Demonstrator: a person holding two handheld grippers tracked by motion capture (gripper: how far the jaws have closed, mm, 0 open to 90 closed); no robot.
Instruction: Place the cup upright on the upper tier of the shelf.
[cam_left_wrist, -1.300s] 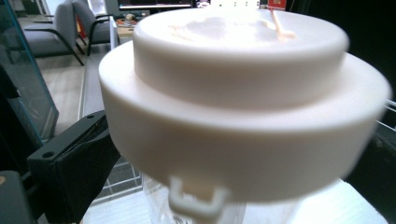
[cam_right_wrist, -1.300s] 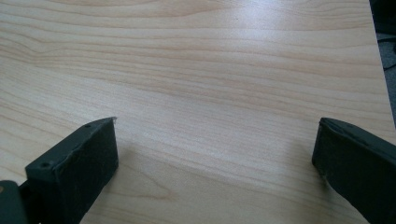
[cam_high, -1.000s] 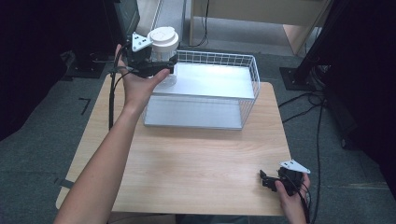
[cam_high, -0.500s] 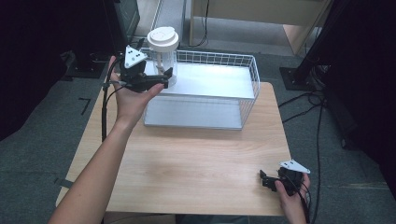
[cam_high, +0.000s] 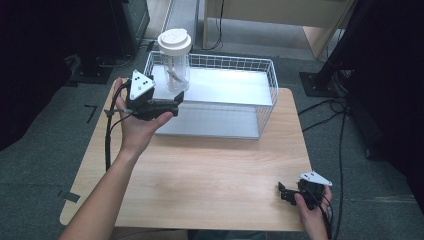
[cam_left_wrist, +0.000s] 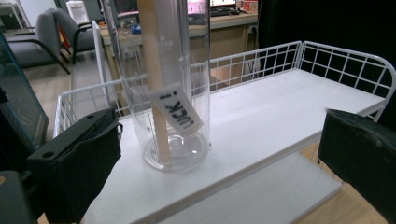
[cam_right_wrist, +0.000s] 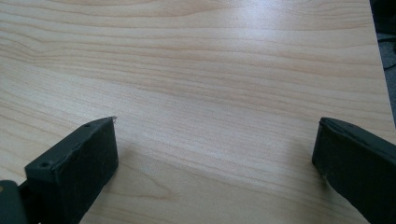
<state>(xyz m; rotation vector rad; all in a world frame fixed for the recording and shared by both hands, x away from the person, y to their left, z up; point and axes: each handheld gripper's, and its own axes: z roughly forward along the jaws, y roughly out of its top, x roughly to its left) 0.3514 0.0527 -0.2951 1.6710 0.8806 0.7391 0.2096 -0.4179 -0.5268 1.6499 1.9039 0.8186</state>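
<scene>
A tall clear jar with a white lid stands upright on the white upper shelf of a wire rack, at its left end. Inside the jar are a wooden stick and a paper tag reading "LUCK!". My left gripper is open just in front of the jar, its jaws wide apart and clear of the jar. In the left gripper view the gripper has the jar ahead of its left jaw. My right gripper rests open at the table's front right corner, over bare wood.
The white wire rack takes up the far half of the wooden table and has a lower shelf in front. Cables trail from both grippers. Dark equipment and a desk stand beyond the table.
My left gripper has drawn back from the jar, down and toward the person, and the jar stays standing on the shelf. The right gripper has not moved.
</scene>
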